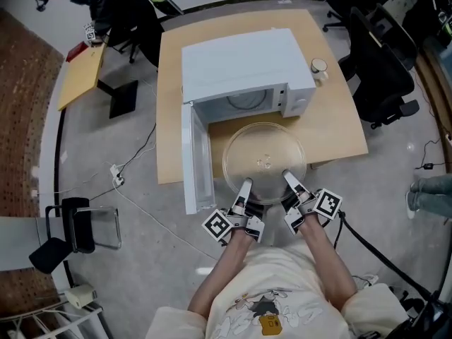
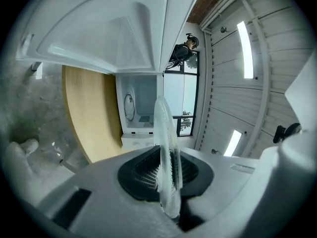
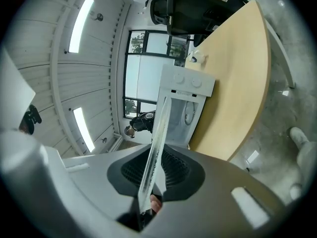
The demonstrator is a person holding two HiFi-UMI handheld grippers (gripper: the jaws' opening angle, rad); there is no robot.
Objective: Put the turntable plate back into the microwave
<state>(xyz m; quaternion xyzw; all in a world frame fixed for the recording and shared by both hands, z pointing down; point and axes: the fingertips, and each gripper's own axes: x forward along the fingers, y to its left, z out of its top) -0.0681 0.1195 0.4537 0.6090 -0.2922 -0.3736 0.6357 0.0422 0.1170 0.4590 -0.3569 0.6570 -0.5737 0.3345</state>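
Note:
The clear glass turntable plate (image 1: 264, 161) hangs level over the table's front edge, in front of the white microwave (image 1: 244, 69), whose cavity is empty and whose door (image 1: 195, 157) stands open to the left. My left gripper (image 1: 244, 188) is shut on the plate's near-left rim, and my right gripper (image 1: 289, 181) is shut on its near-right rim. In the left gripper view the plate (image 2: 166, 152) shows edge-on between the dark pads, with the microwave (image 2: 138, 105) beyond. The right gripper view shows the plate's edge (image 3: 153, 152) pinched the same way.
The microwave stands on a wooden table (image 1: 339, 111); a small white cup (image 1: 319, 67) sits beside it at the right. Black office chairs (image 1: 378, 62) stand to the right, a second small table (image 1: 81, 73) at the far left. Cables (image 1: 134, 189) lie on the floor.

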